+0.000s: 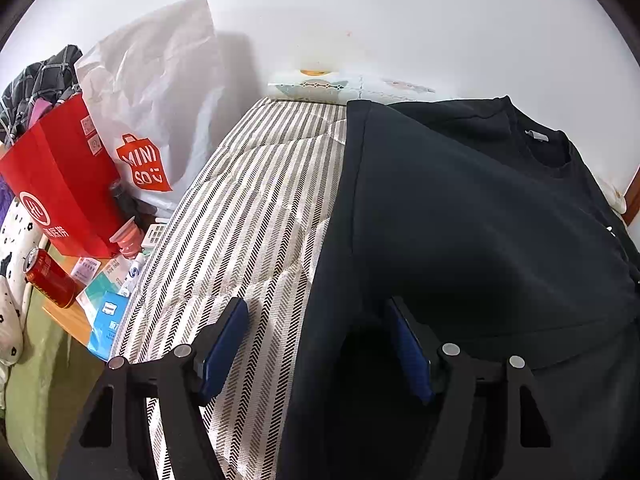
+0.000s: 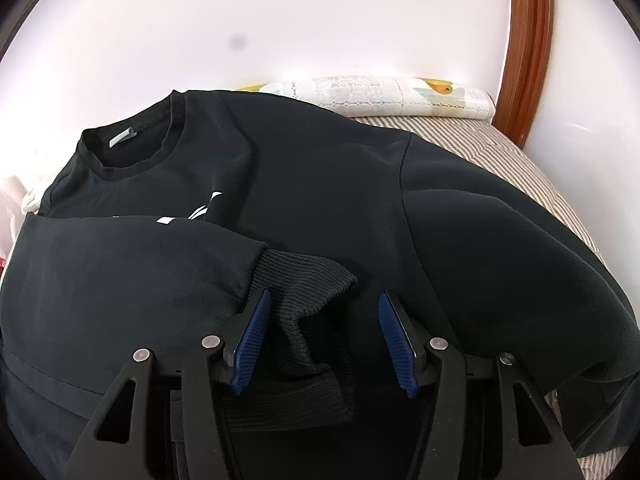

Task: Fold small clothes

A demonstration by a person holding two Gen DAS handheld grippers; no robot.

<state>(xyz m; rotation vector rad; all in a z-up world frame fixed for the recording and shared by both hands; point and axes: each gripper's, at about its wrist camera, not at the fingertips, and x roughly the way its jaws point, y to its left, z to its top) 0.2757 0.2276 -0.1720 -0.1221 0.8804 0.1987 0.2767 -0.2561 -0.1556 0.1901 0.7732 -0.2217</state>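
A black sweatshirt (image 1: pixel 472 216) lies face up on a striped mattress (image 1: pixel 248 216), collar toward the wall. In the right wrist view the sweatshirt (image 2: pixel 312 184) has one sleeve folded across its chest, and the sleeve's ribbed cuff (image 2: pixel 304 284) lies between my right gripper's blue pads. My right gripper (image 2: pixel 324 320) is open, just above the cuff. My left gripper (image 1: pixel 320 328) is open and straddles the sweatshirt's left side edge, one pad (image 1: pixel 228 340) over the mattress, the other over the dark cloth.
A red paper bag (image 1: pixel 60 184), a white Miniso bag (image 1: pixel 148 120), a red can (image 1: pixel 50 278) and small boxes crowd a bedside table at left. A folded patterned cloth (image 2: pixel 384 96) lies at the mattress head. A wooden frame (image 2: pixel 528 48) stands at right.
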